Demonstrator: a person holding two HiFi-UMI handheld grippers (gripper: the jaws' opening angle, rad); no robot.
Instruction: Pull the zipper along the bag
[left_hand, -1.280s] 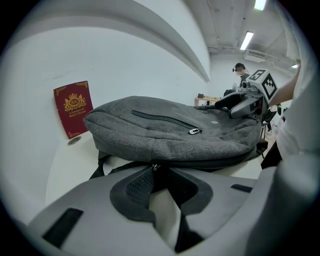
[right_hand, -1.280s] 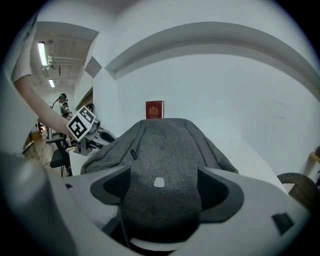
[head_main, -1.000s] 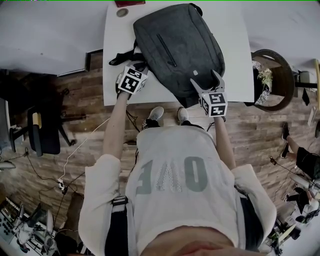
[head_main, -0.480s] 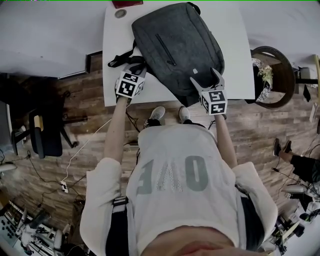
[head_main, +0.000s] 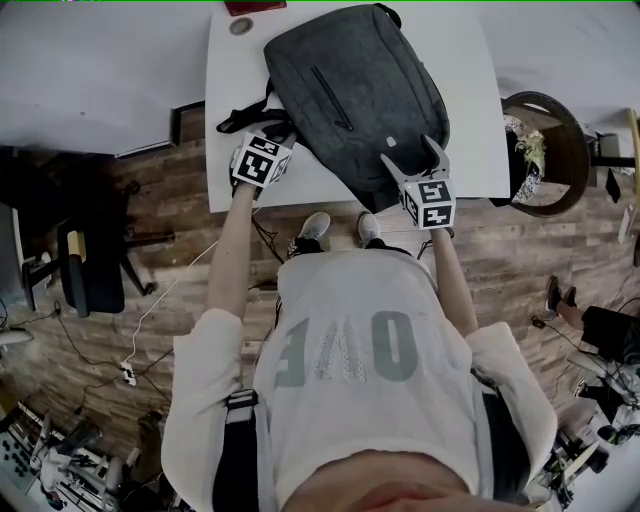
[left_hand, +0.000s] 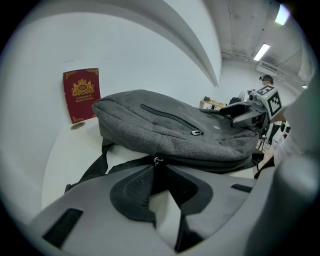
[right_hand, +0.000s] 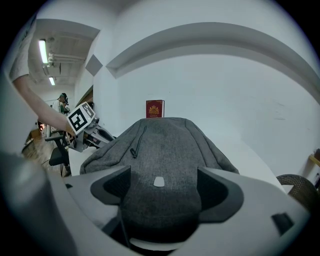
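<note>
— Grey felt backpack (head_main: 355, 90): where is it?
— Flat on the white table (head_main: 460, 60). The right gripper (right_hand: 165, 187) clamps its near end.
— And the left gripper (left_hand: 159, 169)?
— Its jaws have just eased a crack apart, the small metal zipper pull (left_hand: 158, 160) between their tips.

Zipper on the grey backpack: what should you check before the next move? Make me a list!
1. Grey fabric backpack lying flat on the white table: ok.
2. Right gripper clamping the backpack's near end: ok.
3. Black zipper pull between the left gripper's jaws: ok.
4. Left grip firm: not ok; the jaws have just been opening and the pads stand slightly apart.
5. Dark red booklet away from the zipper: ok.
6. Zipper fully run: cannot tell.
</note>
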